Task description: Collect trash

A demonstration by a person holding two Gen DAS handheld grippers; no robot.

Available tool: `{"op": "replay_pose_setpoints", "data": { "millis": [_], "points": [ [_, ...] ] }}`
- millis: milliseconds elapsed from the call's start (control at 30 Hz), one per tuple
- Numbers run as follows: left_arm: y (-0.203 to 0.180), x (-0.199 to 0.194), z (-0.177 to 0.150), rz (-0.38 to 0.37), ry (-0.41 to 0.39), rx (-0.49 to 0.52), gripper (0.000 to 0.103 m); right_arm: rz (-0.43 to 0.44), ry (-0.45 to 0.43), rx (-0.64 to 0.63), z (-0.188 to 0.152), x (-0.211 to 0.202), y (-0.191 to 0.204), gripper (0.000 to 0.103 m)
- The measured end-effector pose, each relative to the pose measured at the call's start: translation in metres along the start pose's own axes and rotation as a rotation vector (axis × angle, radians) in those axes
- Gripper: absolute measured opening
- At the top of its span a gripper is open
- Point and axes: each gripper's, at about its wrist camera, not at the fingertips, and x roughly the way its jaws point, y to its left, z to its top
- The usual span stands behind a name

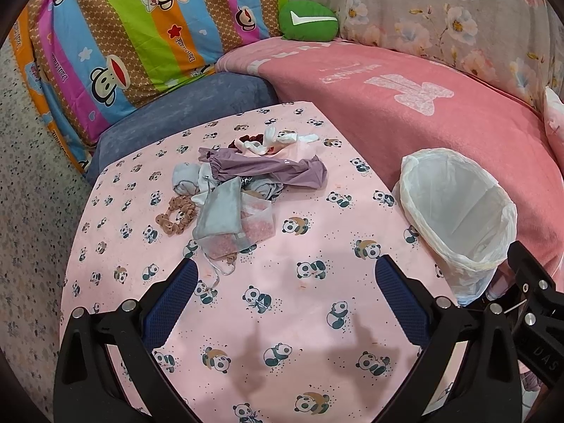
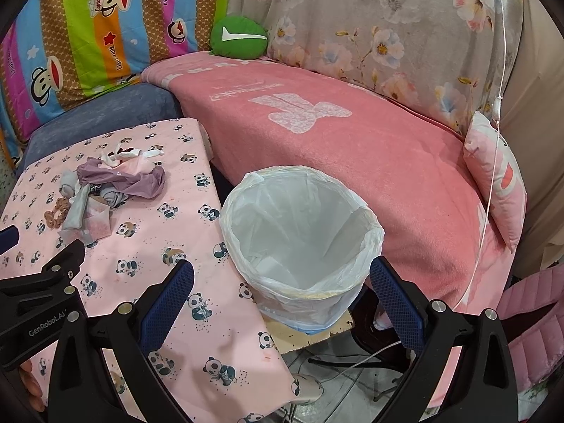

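- Panda-print pink cloth (image 1: 289, 317) covers the table; a pink blanket (image 1: 405, 112) lies over the sofa behind it, with a striped cartoon-monkey cushion (image 1: 116, 35) and a green cushion (image 1: 308, 19) further back.
- Left gripper (image 1: 286, 294): jaws spread wide, blue-padded fingers (image 1: 176, 299) well apart, nothing between them. It hangs above bare cloth, touching nothing; its shadow falls on the cloth below.
- Right gripper (image 2: 282, 292): jaws likewise spread wide and holding nothing. The near rim of the trash bin sits between the fingers in the right wrist view; whether the pads touch it cannot be told.
- Trash bin (image 2: 303, 232): lined with a white plastic bag, mouth open, standing just beside the table's right edge, in front of the blanket.
- Trash pile (image 1: 246, 183): a heap near the table's far side, well apart from both grippers. It includes a crumpled purple cloth (image 1: 268, 169), a grey pouch (image 1: 220, 211), a clear packet of pink grains (image 1: 259, 218), white scraps (image 1: 282, 141) and a tan scrunchie (image 1: 176, 215) at its left edge.
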Motion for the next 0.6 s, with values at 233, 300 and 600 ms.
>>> {"op": "replay_pose_setpoints", "data": {
  "millis": [233, 300, 600],
  "points": [
    [0.0002, 0.0001, -0.0005, -0.001, -0.001, 0.000, 0.096, -0.001, -0.002, 0.000, -0.0009, -0.0004, 0.0001, 0.097],
    [0.0006, 0.0003, 0.0001, -0.001, 0.000, 0.000, 0.096, -0.001, -0.002, 0.000, -0.0010, -0.0004, 0.0001, 0.097],
    [0.0026, -0.0013, 0.0013, 0.000, -0.003, -0.005, 0.096, -0.001, -0.002, -0.001, -0.0008, -0.0003, -0.0004, 0.097]
  ]
}}
